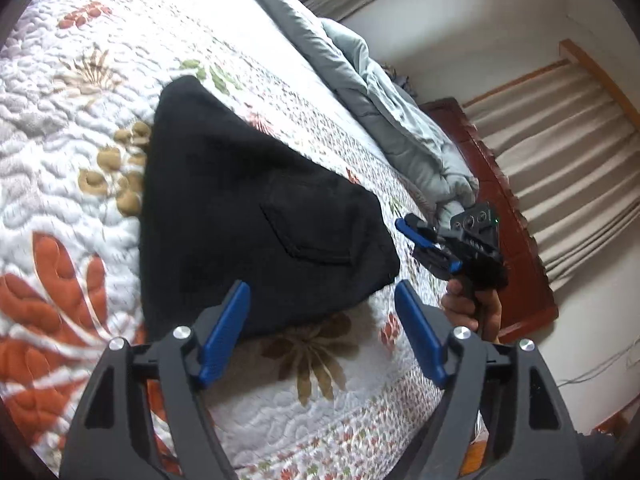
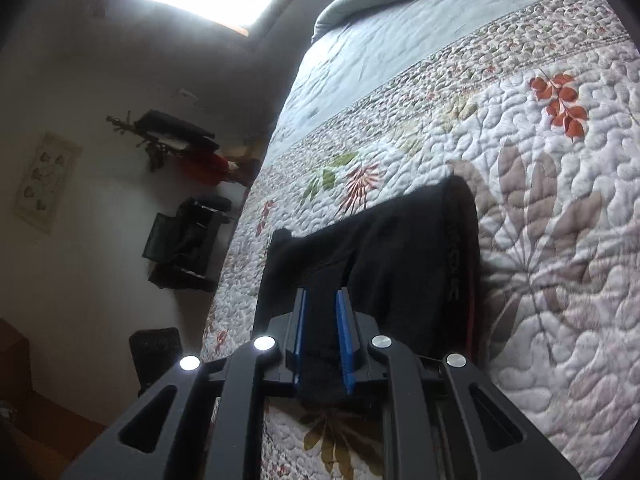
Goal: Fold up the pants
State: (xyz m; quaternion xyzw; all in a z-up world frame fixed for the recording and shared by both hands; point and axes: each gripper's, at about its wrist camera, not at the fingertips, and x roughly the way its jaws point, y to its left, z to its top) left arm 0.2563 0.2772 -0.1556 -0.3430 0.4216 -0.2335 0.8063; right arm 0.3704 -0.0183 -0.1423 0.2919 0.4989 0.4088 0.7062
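Note:
The black pants (image 1: 248, 216) lie folded into a compact stack on the floral quilt, back pocket facing up. My left gripper (image 1: 322, 292) is open and empty, hovering just above the near edge of the stack. My right gripper (image 1: 412, 240) appears in the left wrist view, held by a hand at the stack's right corner. In the right wrist view the right gripper (image 2: 322, 300) is shut on a fold of the pants (image 2: 400, 256), with black cloth between the blue pads (image 2: 345, 344).
The quilted bedspread (image 1: 80, 120) covers the bed. A bunched grey-blue blanket (image 1: 384, 112) lies along the far side by the wooden headboard (image 1: 504, 216) and curtains (image 1: 568, 168). The right wrist view shows the bed's edge, a wall and dark shelves (image 2: 188, 240).

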